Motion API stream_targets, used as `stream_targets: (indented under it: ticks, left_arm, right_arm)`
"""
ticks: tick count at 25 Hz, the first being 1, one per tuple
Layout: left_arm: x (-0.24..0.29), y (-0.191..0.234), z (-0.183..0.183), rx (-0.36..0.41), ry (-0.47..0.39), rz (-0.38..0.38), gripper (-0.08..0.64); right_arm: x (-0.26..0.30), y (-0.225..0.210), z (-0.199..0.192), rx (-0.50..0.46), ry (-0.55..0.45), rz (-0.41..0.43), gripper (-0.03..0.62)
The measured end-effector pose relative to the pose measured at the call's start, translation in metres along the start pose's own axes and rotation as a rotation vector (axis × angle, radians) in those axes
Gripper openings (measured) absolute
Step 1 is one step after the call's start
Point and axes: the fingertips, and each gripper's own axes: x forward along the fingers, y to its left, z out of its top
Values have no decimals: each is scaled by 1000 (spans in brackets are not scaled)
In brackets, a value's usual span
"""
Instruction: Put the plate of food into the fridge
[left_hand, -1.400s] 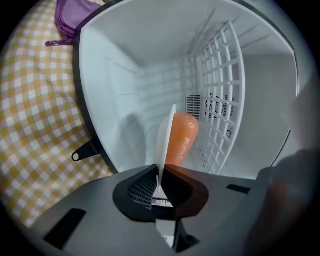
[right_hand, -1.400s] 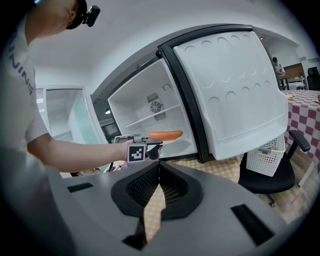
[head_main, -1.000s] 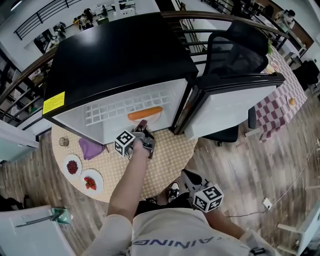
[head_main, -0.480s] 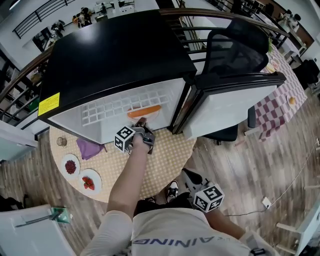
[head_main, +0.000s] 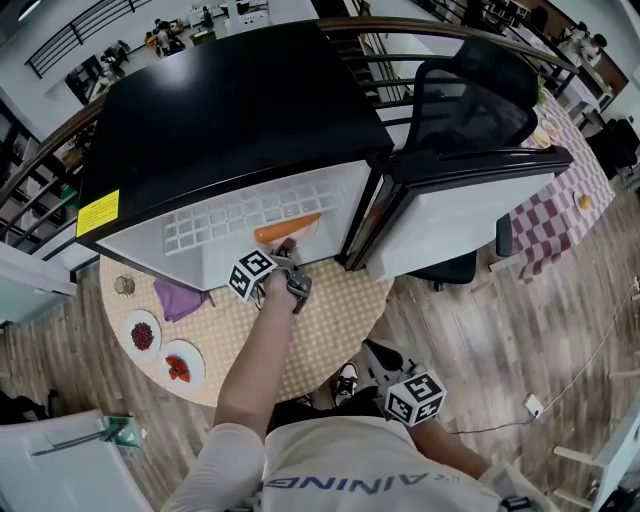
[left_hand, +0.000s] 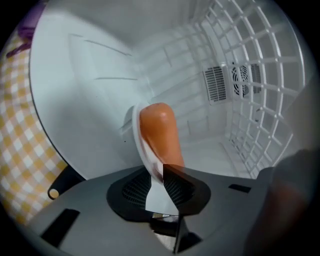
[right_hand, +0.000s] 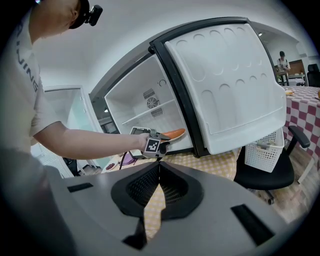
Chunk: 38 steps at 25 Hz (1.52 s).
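Note:
A white plate (left_hand: 136, 131) with an orange sausage-like food (left_hand: 160, 132) lies just inside the open white fridge (head_main: 230, 215). My left gripper (left_hand: 157, 187) reaches to the fridge mouth. The plate's near rim sits between its jaws, which are opening, with a pale gap showing beside the rim. In the head view the plate (head_main: 300, 237) is at the fridge's lower front edge, and the left gripper (head_main: 286, 250) is right behind it. My right gripper (right_hand: 159, 175) is shut and empty, held low near the person's body (head_main: 415, 395).
The fridge door (head_main: 470, 210) stands open to the right. A wire shelf (left_hand: 250, 100) spans the fridge interior. The round checked table (head_main: 320, 330) carries two small plates of red food (head_main: 143, 333) and a purple cloth (head_main: 180, 297). A black office chair (head_main: 470, 100) stands behind the door.
The left gripper and the plate have edged slightly further under the fridge's front edge. The right gripper has stayed put.

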Motion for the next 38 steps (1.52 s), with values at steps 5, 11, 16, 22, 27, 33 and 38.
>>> stream_targets:
  ticks: [5,11,16,22,27,33,38]
  left_arm:
    - [-1,-13,-7,213,104,-5,172]
    - [-11,-7,-28,547,251,115,202]
    - [-22,6,-38,754,316,213,202]
    - [-49,-3,-30,838,254,217,129]
    - [-97,-30,-21,890,112,115,11]
    - [-165,-51,-26,951,14,-1,9]
    - [-217,-71,-31,967,-38,-99,9]
  right_arm:
    - [4,2,1,3,-2,10,22]
    - [10,5,1,4,-6,21,23]
    - [11,10,4,1,-13,37,22]
    - [9,12,8,-8,-29,39,22]
    - [7,5,21,-15,-63,23,22]
    - [13,4,46,-38,-118,29,22]
    - [21,16,62,-61,-146,57,23]
